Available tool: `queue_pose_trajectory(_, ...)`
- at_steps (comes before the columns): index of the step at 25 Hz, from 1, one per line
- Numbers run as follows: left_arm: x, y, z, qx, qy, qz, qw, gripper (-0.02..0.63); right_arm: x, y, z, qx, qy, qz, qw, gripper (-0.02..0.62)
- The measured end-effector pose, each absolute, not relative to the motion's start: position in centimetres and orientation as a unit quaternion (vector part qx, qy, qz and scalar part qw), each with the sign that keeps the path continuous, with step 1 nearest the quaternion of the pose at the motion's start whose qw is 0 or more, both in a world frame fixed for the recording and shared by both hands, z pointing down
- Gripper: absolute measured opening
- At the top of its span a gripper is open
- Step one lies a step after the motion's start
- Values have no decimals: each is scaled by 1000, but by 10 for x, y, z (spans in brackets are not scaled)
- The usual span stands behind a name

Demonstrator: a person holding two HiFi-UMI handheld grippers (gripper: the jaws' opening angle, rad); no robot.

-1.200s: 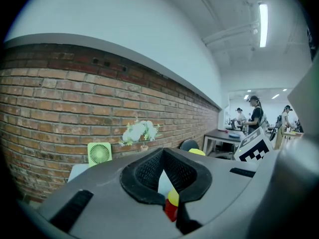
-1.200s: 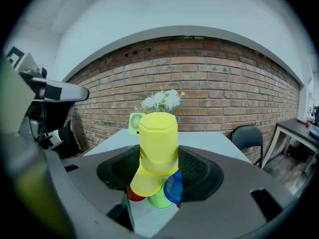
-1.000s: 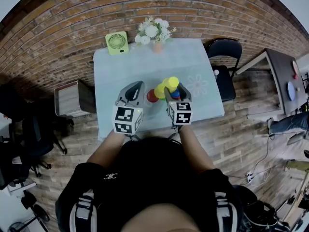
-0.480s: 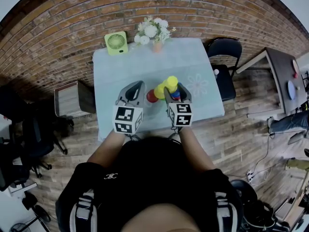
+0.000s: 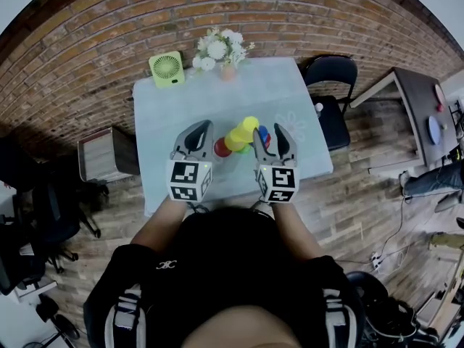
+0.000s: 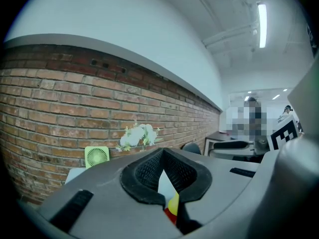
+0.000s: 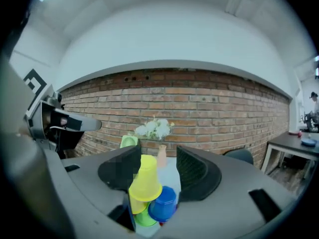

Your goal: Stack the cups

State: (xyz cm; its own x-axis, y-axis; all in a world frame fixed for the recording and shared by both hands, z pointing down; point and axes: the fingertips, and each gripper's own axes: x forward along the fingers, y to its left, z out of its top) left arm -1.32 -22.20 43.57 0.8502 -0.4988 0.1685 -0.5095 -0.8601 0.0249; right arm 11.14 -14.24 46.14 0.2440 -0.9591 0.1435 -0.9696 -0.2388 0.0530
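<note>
Several cups stand clustered on the pale blue table (image 5: pixel 174 104): a leaning yellow stack (image 5: pixel 244 130), a red cup (image 5: pixel 222 148) and a blue cup (image 5: pixel 262 133). My right gripper (image 5: pixel 276 138) hovers just right of them, raised off the table. In the right gripper view the upside-down yellow cup (image 7: pixel 144 178), the blue cup (image 7: pixel 163 203) and a green cup (image 7: pixel 144 217) show through the gap. The right gripper (image 7: pixel 159 166) has just been closing a little; its pads press on nothing. My left gripper (image 5: pixel 197 133) sits left of the cluster, its jaws a narrow slit apart and empty (image 6: pixel 167 183).
A green desk fan (image 5: pixel 167 67) and a vase of white flowers (image 5: pixel 216 48) stand at the table's far edge against the brick wall. A black chair (image 5: pixel 330 71) is at the right, a grey cabinet (image 5: pixel 107 151) at the left, another desk (image 5: pixel 420 114) further right.
My right gripper has risen and drawn to the right, off the cups; the blue cup now shows to its left. The left gripper has stayed put.
</note>
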Motion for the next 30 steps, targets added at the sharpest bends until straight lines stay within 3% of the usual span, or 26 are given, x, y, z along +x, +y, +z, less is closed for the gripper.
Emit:
queue_pose_trajectory(4, -4, -220, 427, 963, -258, 70, 31, -3, 135, -123, 423, 813, -581, -8, 28, 120)
queue_pose_trajectory(6, 0, -217, 423, 964, -256, 65, 28, -3, 148, -114, 409, 822, -568, -29, 14, 2)
queue_pose_trajectory(15, 9, -209, 420, 965, -252, 61, 24, -3, 186, -91, 404, 828, -561, -15, -21, 0)
queue_pose_trajectory(30, 12, -202, 419, 965, -253, 63, 26, -3, 182, -97, 416, 819, -574, 5, -1, 0)
